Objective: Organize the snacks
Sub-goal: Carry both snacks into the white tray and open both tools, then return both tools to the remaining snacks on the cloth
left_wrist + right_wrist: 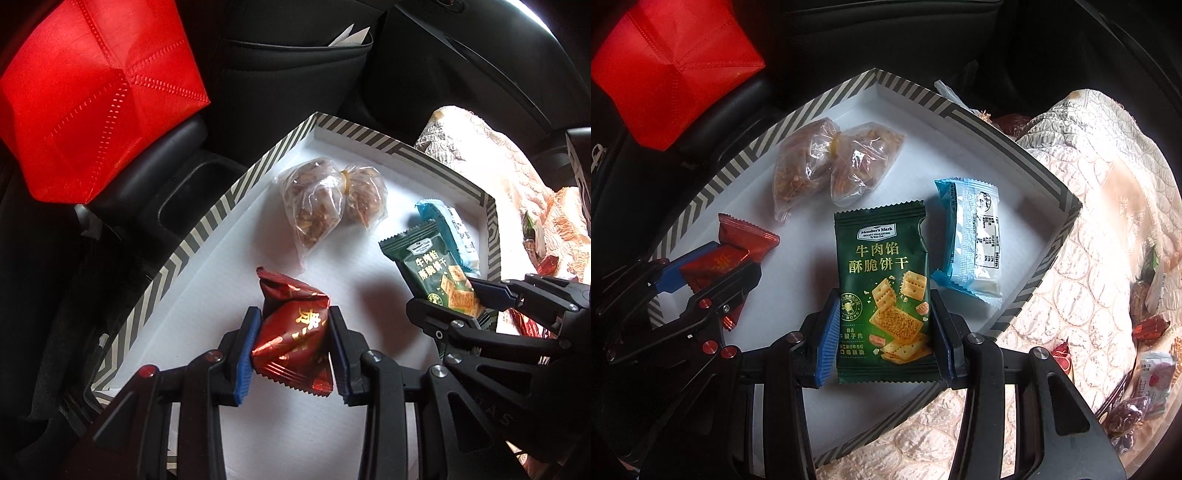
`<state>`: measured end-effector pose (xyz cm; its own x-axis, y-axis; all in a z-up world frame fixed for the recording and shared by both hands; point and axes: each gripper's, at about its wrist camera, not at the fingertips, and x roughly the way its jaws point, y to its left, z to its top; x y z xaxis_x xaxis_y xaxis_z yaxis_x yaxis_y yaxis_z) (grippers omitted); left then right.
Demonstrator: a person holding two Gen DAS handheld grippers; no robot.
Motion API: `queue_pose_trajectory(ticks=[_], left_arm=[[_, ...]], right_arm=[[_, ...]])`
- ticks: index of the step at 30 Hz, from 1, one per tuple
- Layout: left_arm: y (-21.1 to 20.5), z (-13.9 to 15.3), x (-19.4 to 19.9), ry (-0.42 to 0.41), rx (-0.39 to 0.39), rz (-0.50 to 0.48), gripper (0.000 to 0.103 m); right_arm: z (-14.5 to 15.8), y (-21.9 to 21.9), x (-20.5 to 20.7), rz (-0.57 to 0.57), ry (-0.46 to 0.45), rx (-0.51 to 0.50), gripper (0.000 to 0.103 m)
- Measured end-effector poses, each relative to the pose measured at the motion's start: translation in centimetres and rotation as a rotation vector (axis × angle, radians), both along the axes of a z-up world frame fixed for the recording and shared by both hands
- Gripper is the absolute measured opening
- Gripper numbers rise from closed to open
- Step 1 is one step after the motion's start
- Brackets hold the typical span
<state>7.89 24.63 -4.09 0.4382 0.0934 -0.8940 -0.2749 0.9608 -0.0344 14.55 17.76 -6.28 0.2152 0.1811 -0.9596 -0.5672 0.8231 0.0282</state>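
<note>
A shallow white box with a striped rim (207, 225) (1060, 236) holds the snacks. My left gripper (293, 350) (713, 266) is shut on a dark red foil packet (291, 332) (746, 240) over the box's near-left part. My right gripper (884, 339) (461, 299) is shut on a green cracker packet (882, 280) (432, 273) held upright over the box's middle. Two clear bags of brown snacks (328, 199) (827, 166), tied together, lie toward the box's far corner. A blue-and-white packet (967, 240) (450, 225) lies by the right wall.
A red fabric bag (96, 96) (668, 70) sits on the dark car seat beyond the box's left side. A quilted beige cloth (1089, 229) (480, 147) lies to the right, with several loose wrapped snacks (1148, 362) at its far right edge.
</note>
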Motion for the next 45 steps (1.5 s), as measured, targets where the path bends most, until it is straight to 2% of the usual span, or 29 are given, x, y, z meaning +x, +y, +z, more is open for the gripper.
queue_pose_trajectory(ticks=[12,18,21,23,26,38,45], left_arm=[[0.2,-0.3,0.1,0.007,0.007,0.012,0.039],[0.1,-0.4,0.0,0.013,0.018,0.023,0.041],[0.2,-0.3,0.0,0.017,0.031,0.033,0.049],[0.4,-0.1,-0.1,0.011,0.039,0.042,0.061],[0.6,0.3,-0.4,-0.005,0.03,0.052,0.073],[-0.5,2.9,-1.2,-0.058,0.048,0.033,0.08],[-2.1,4.4,-1.5,-0.079,0.049,0.002,0.082]], right_arm=[[-1.0,-0.1,0.3,-0.004,0.006,-0.026,0.044],[-0.8,0.1,0.2,-0.001,0.007,-0.032,0.048],[-0.3,0.0,-0.3,-0.008,0.006,-0.024,0.048],[0.2,-0.3,-0.4,-0.016,-0.004,-0.02,0.048],[0.9,-1.0,-0.4,-0.034,-0.006,0.004,0.048],[4.6,-3.7,-2.4,-0.048,-0.041,0.087,0.049],[6.3,-7.4,-3.5,-0.093,-0.064,0.101,0.049]])
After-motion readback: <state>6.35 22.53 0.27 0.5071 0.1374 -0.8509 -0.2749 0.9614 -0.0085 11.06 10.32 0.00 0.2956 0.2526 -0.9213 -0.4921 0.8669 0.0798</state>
